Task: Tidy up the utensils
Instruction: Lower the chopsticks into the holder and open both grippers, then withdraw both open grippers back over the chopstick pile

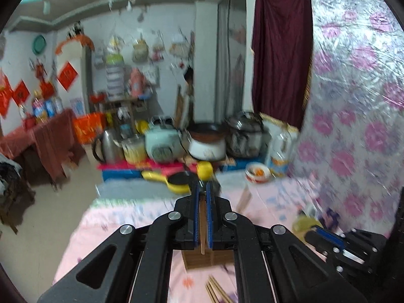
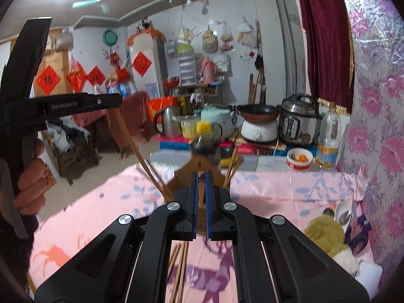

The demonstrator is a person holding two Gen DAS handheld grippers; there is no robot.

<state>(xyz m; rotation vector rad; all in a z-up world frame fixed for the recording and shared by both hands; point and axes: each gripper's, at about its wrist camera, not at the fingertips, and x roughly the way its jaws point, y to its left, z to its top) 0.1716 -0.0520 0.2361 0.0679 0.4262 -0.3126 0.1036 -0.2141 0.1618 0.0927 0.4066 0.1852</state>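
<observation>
- The left gripper (image 1: 202,197) has its jaws shut tight on one thin wooden chopstick (image 1: 202,227). The stick runs straight down between the blue pads (image 1: 196,217).
- In the right wrist view, that same left gripper (image 2: 111,102) is up high on the left side. The chopstick (image 2: 141,154) slants down from it toward the wooden holder (image 2: 186,174).
- A person's hand (image 2: 30,179) grips the handle of the left gripper.
- The right gripper (image 2: 201,184) has its jaws clamped on the edge of the wooden holder. The holder looks tilted and sits over the pink cloth (image 2: 277,192).
- In the left wrist view the wooden holder (image 1: 208,258) shows as a brown box just under the left gripper.
- More chopsticks (image 2: 180,272) lie loose on the pink cloth, under the right gripper. They also show at the bottom of the left view (image 1: 217,290).
- A few chopsticks (image 2: 231,174) poke out beside the holder on its right.
- A metal spoon (image 2: 344,216) lies near a yellow-green cloth (image 2: 325,232) on the right side.
- Far back stand a kettle (image 2: 169,123), a wok (image 2: 258,113), a rice cooker (image 2: 298,123) and a small bowl (image 2: 300,159).
- The left view is blurry, so small things there are hard to tell.
</observation>
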